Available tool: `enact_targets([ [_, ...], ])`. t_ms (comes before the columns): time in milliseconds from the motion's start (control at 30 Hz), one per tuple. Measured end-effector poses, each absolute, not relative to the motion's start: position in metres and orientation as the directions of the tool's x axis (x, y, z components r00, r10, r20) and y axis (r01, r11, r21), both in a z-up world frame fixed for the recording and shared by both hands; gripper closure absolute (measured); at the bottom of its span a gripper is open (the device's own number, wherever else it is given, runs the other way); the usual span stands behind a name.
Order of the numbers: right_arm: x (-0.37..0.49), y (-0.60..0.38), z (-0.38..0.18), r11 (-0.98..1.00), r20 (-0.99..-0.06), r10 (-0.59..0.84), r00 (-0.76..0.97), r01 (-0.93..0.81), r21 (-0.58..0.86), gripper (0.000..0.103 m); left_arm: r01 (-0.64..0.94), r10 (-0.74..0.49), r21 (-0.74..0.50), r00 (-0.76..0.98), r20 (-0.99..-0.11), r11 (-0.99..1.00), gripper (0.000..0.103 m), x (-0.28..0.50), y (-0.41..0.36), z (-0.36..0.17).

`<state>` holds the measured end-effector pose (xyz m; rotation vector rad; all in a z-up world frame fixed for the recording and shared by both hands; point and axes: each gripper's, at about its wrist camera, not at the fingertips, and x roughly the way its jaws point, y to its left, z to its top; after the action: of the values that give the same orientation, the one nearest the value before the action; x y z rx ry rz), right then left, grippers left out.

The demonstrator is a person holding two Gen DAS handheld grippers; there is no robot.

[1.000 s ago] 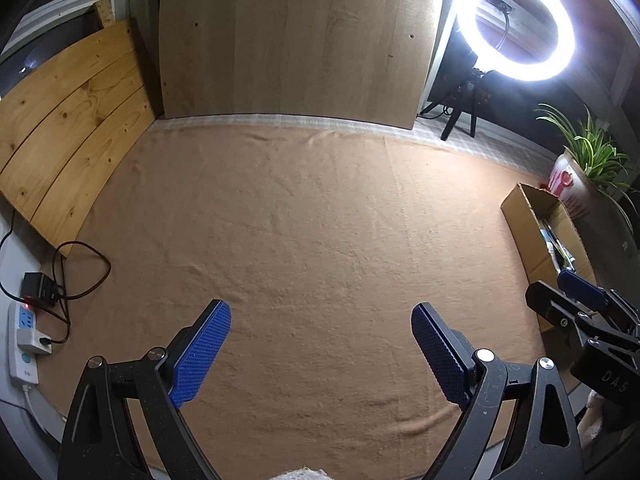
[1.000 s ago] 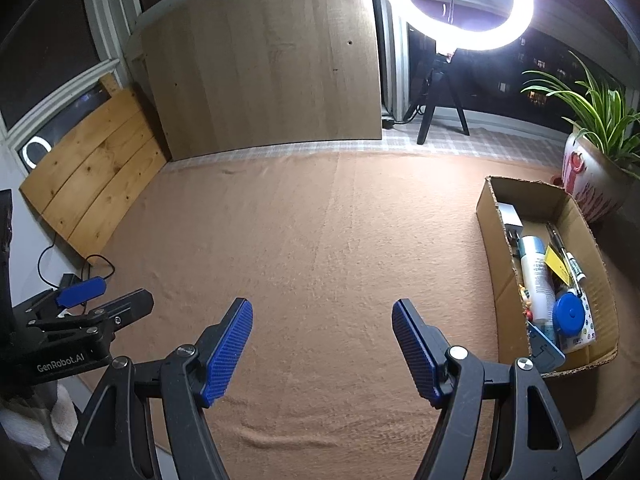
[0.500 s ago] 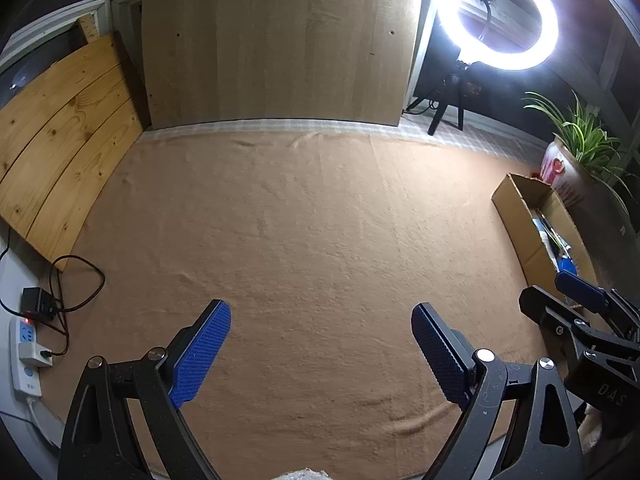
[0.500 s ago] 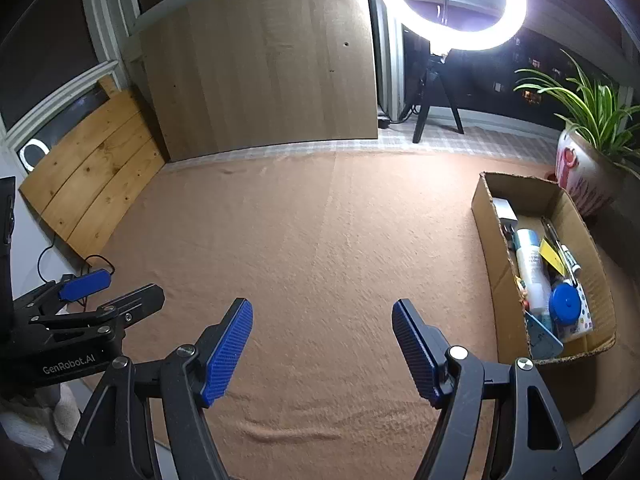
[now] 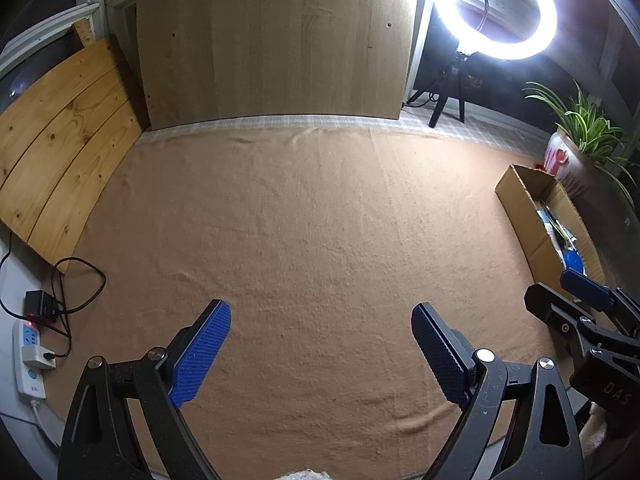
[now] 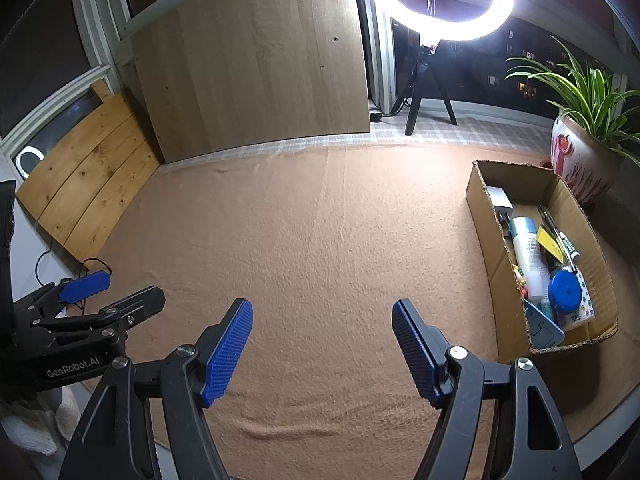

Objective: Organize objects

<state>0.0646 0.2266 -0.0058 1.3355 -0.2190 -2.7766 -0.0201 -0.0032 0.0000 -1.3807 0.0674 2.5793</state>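
Note:
A cardboard box [image 6: 486, 216] stands at the right of the tan cloth [image 6: 320, 240]. It holds a white tube [image 6: 530, 256], a round blue case [image 6: 565, 291], a marker [image 6: 562, 238] and several other small items. My right gripper [image 6: 322, 320] hovers open over bare cloth left of the box, with nothing between its blue pads. My left gripper [image 5: 321, 324] is open too, over the cloth's near middle, empty. In the left wrist view the box [image 5: 520, 200] lies far right, behind the right gripper's fingers [image 5: 584, 290].
A ring light on a tripod [image 6: 436, 4] and a tall wooden panel [image 6: 256, 80] stand at the back. Pine boards [image 5: 56, 144] lean at the left. A power strip with cables [image 5: 30, 356] lies at the left edge. A potted plant [image 6: 584, 152] sits behind the box.
The left wrist view has drifted a little, so the box and ring light sit slightly further left. Both grippers stay open and empty; the right view is nearly unchanged.

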Motion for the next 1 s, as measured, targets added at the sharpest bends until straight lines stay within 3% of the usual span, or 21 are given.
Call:
enact_targets([
  [1000, 0.057, 0.231, -0.014, -0.986, -0.784, -0.117, -0.609, -0.023, 0.165, 0.034, -0.197, 0.151, -0.054, -0.518, -0.842, -0.979, 0.009, -0.028, -0.003, -0.012],
])
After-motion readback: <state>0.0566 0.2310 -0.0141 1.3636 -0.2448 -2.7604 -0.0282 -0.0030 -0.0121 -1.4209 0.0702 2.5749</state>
